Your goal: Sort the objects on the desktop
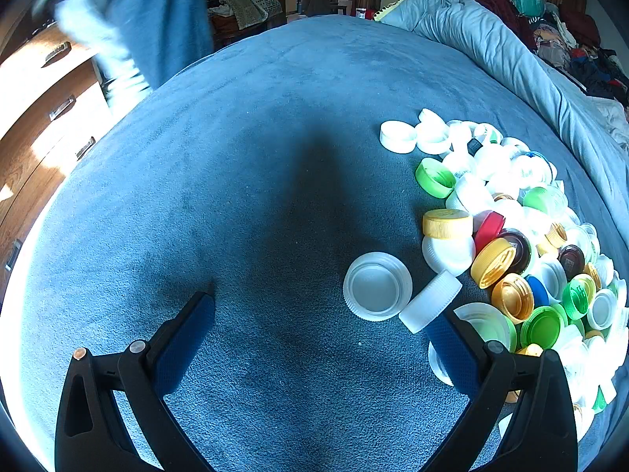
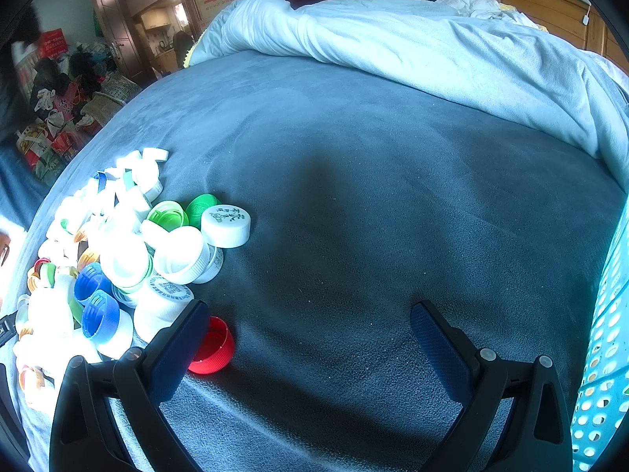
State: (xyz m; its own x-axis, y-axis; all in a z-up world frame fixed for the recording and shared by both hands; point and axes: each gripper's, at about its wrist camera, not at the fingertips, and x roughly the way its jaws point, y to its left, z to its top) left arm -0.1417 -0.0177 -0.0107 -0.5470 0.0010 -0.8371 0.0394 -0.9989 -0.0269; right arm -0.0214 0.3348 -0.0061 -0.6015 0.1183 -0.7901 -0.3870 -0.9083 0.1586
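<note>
Both grippers hang over a blue-grey blanket (image 1: 243, 181), and each camera has its own angle on the pile of bottle caps (image 1: 523, 244). In the left wrist view the pile fills the right side of the frame: mostly white caps, with yellow, gold, green, red and dark brown ones mixed in. A big white cap (image 1: 377, 286) lies open side up just clear of the heap, at centre right. The left gripper (image 1: 328, 314) is spread wide with nothing between its blue pads; its right finger (image 1: 452, 348) sits right at the edge of the pile, overlapping a few caps. Only this view catches the wooden drawers (image 1: 43, 118) at the left edge and a blurred sleeve (image 1: 106, 39) at upper left.

Over to the right wrist view, and the pile sits at lower left, showing blue caps (image 2: 96, 303) and a white cap with printing (image 2: 226, 225). A red cap (image 2: 212, 346) lies on its side just beside the left finger. The right gripper (image 2: 310, 314) is wide too, holding nothing. This view alone shows a turquoise perforated basket (image 2: 605, 346) at the right edge and a pale duvet (image 2: 432, 51) along the top.
</note>
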